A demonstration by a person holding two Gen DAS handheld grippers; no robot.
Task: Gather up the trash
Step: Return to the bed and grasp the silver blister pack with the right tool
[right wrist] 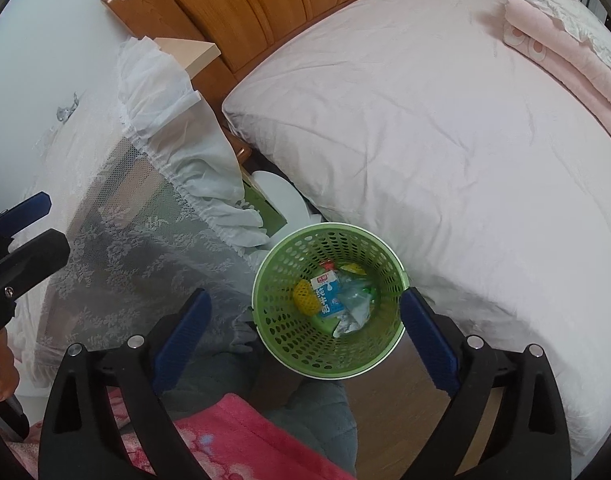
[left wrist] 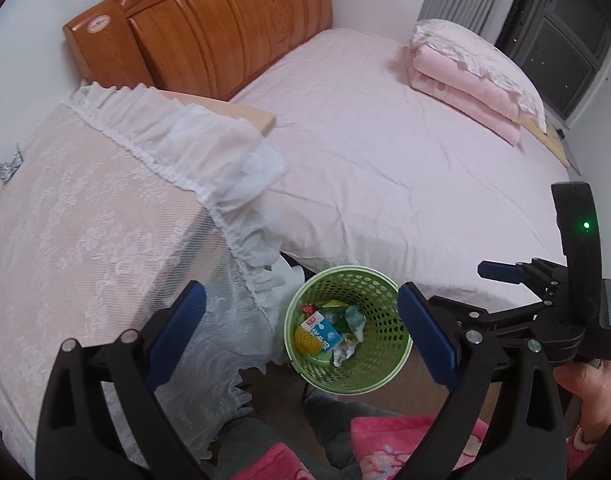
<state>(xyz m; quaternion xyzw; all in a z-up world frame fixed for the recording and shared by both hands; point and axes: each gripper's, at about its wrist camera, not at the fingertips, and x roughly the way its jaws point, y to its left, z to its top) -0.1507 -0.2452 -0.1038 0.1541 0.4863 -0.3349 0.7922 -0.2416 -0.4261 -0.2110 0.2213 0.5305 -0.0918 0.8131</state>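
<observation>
Collection step looks almost finished: the green perforated plastic waste basket [right wrist: 328, 300] stands on the wooden floor between the lace-covered bedside table [left wrist: 85, 216] and the pink-sheeted bed [left wrist: 385, 168], and it already holds the trash I can see nearby — a blue-and-white milk carton [right wrist: 325, 294], a yellow foam net [right wrist: 304, 297], and crumpled clear and green wrappers [right wrist: 355, 304]. One leftover candidate: a small crumpled silvery scrap [left wrist: 8, 166] at the far edge of the table, by the wall. Can't tell for sure what it is, but I judge it the next pick.

My left gripper [left wrist: 301, 336] hangs above the basket, wide open, holding nothing, touching nothing. My right gripper [right wrist: 305, 336] is also wide open and empty, hovering over the basket rim, apart from it. In the left view the right gripper sits just right of the basket, above the bed edge.

Next move, as I judge it: swing the left gripper out across the table to the scrap, close on it, carry it back over the basket. Scrap is thin and lies on loose lace, so the fingers could snag the cloth; a shallow, careful pinch is needed.
</observation>
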